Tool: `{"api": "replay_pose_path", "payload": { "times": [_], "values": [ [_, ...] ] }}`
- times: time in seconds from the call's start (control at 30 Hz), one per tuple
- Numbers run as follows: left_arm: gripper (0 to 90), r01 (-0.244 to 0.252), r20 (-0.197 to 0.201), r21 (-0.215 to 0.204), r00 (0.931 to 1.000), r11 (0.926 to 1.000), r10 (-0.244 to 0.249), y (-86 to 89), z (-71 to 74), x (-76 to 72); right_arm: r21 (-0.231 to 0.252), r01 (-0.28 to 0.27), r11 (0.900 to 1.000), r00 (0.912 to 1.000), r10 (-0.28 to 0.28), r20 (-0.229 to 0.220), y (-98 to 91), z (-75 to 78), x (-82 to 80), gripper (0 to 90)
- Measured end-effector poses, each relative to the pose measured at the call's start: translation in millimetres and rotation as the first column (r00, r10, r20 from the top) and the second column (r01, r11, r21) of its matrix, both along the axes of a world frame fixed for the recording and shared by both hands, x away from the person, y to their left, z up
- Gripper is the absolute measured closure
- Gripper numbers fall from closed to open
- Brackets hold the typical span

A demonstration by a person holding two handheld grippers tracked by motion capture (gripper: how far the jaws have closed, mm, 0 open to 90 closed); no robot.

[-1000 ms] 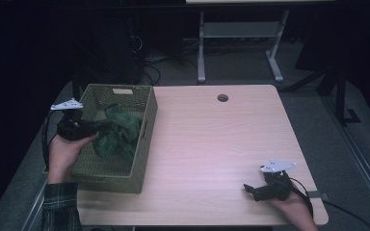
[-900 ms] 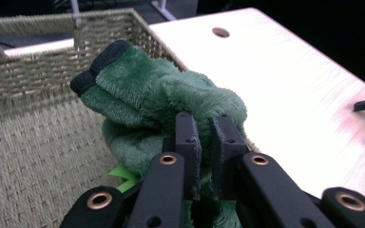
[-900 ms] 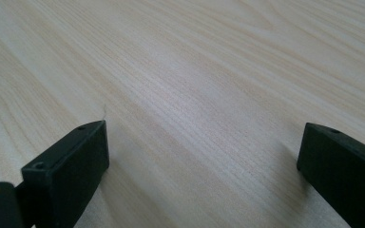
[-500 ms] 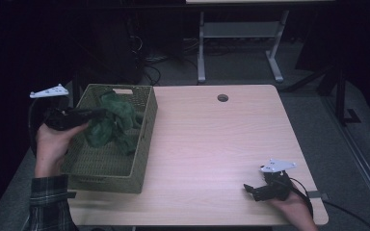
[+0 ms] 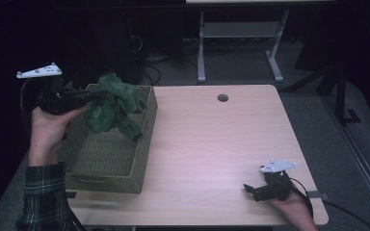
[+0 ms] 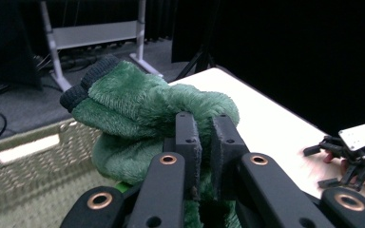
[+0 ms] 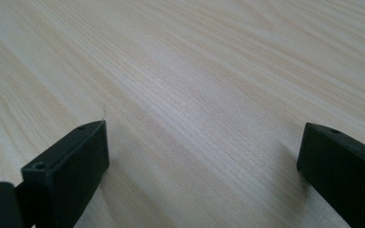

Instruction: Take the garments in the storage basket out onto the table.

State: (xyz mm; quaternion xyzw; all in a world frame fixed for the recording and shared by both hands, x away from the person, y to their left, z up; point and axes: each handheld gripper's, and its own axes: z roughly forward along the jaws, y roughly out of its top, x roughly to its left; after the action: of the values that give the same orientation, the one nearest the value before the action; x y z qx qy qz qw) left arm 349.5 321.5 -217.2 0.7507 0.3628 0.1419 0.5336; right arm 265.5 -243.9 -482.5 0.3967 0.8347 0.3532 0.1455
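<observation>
A: Entry. Your left gripper has its jaws pinched nearly together on the green fleece garment. The left gripper view shows both black jaws pressed into the pile of the green fleece garment, fabric bulging on either side of them.

B: Where is the garment, relative to the basket?

A: It hangs from your left gripper above the far end of the woven basket. The bunched upper part sits above the basket's far rim; a loose end droops down towards the inside, by the wall on the table side. I cannot tell whether that end touches the basket. A dark ribbed cuff shows at the top of the bundle in the left gripper view.

B: And the basket itself?

A: It stands at the left edge of the wooden table, long side running away from you. Your left hand holds the gripper level, jaws pointing towards the table's middle.

B: Your right side?

A: Your right gripper rests low at the near right corner of the table, well apart from the basket. Its jaws stand wide open with bare wood grain between them in the right gripper view; nothing is held. From the left gripper view, your right gripper also shows at the table's edge.
</observation>
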Motion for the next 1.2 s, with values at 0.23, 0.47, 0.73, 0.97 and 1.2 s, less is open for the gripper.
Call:
{"api": "replay_pose_path", "payload": {
  "times": [0.23,0.47,0.73,0.97,1.2],
  "values": [
    [83.5,0.046,0.024,-0.026,0.9987,0.9986,-0.045,-19.6,6.4,0.7,-0.001,0.0,1.0,1.0,0.0,0.001,-0.1,0.0,0.1,3.0],
    [83.4,0.085,0.029,-0.03,0.996,0.9959,-0.085,-45.2,5.0,4.0,-0.001,0.0,1.0,1.0,0.0,0.0,0.0,0.1,0.0,3.0],
    [83.5,0.143,0.027,-0.037,0.9895,0.989,-0.142,-84.1,-0.3,6.1,0.001,0.002,1.0,1.0,-0.002,-0.003,0.1,0.1,-0.2,3.0],
    [83.4,0.206,0.009,-0.039,0.9785,0.9777,-0.206,-122.1,-11.7,8.8,0.003,0.003,1.0,1.0,-0.003,-0.004,0.3,0.1,-0.3,3.0],
    [83.4,0.253,-0.012,-0.053,0.967,0.9659,-0.254,-154.1,-25.4,12.0,0.003,0.004,1.0,1.0,-0.004,-0.005,0.3,0.2,-0.4,3.0]
  ]
}}
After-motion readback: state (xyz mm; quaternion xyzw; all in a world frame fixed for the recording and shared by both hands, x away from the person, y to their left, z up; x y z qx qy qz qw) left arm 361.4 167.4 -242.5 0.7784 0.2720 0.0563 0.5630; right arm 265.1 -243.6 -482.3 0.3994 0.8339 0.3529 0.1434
